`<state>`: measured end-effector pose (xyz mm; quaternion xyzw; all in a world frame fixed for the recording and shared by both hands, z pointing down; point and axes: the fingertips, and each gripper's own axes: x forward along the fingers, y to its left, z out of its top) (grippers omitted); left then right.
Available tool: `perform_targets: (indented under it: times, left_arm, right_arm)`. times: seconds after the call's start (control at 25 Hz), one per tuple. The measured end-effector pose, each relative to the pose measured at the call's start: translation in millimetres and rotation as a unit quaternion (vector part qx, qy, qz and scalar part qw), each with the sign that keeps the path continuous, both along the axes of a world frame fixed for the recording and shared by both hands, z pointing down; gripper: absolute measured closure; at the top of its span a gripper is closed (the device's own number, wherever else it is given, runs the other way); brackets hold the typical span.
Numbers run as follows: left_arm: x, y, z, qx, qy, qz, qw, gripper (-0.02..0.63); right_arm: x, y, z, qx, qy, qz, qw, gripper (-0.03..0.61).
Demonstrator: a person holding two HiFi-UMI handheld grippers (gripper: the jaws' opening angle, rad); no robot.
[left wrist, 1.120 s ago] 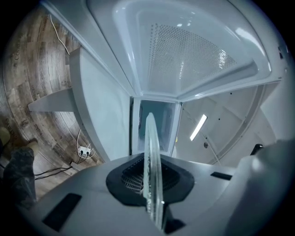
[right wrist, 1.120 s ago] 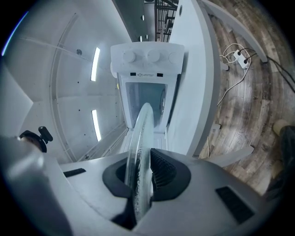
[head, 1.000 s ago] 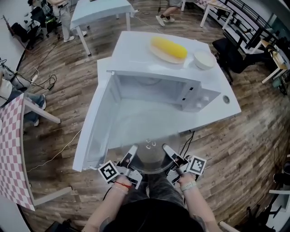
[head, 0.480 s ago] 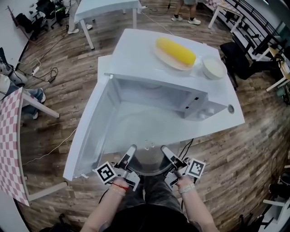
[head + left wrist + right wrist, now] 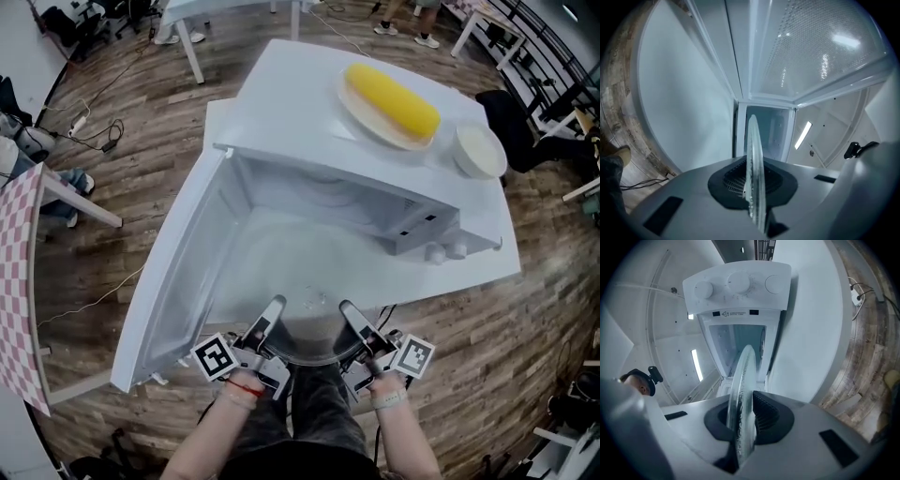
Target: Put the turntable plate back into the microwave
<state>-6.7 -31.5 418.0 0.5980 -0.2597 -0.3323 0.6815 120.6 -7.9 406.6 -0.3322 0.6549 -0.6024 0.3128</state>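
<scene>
The left claw point(image 5: 266, 326) and right claw point(image 5: 351, 321) each pinched an opposite edge of the glass plate point(image 5: 309, 339), which sat roughly level just outside the open microwave point(image 5: 319, 202), not yet inside. Such thin rim grips on slick glass might slip if either hand tilted. The plate could also knock the door point(image 5: 173, 281) or the front sill.

Head view looks down; both gripper views face the microwave point(image 5: 281, 246).
</scene>
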Motion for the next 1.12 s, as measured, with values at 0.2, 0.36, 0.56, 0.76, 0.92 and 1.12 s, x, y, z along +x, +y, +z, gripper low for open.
perform_targets:
  times: [0.2,0.36,0.56,0.76,0.92,1.12]
  left_arm:
    - [5,-5,4,0.001,0.001,0.001,1.0,0.581]
    - [9,-11,8,-0.005,0.001,0.002,1.0,0.581]
    - [14,-21,12,-0.009,-0.004,0.002,1.0,0.581]
    - [17,-29,14,-0.008,-0.004,0.004,1.0,0.581]
    - [15,-36,16,-0.007,-0.005,0.006,0.9999,0.581]
    - [15,-45,18,-0.004,-0.007,0.005,1.0,0.581]
  right_arm:
    - [6,-4,4,-0.006,-0.006,0.005,1.0,0.537]
    - [10,-9,8,-0.008,-0.005,0.004,1.0,0.537]
    - [16,-20,13,-0.013,-0.011,0.011,1.0,0.537]
    - [18,-27,16,-0.012,-0.014,0.015,1.0,0.537]
    - [16,-33,17,-0.01,-0.016,0.014,1.0,0.537]
    - [17,-42,19,-0.01,-0.019,0.018,1.0,0.537]
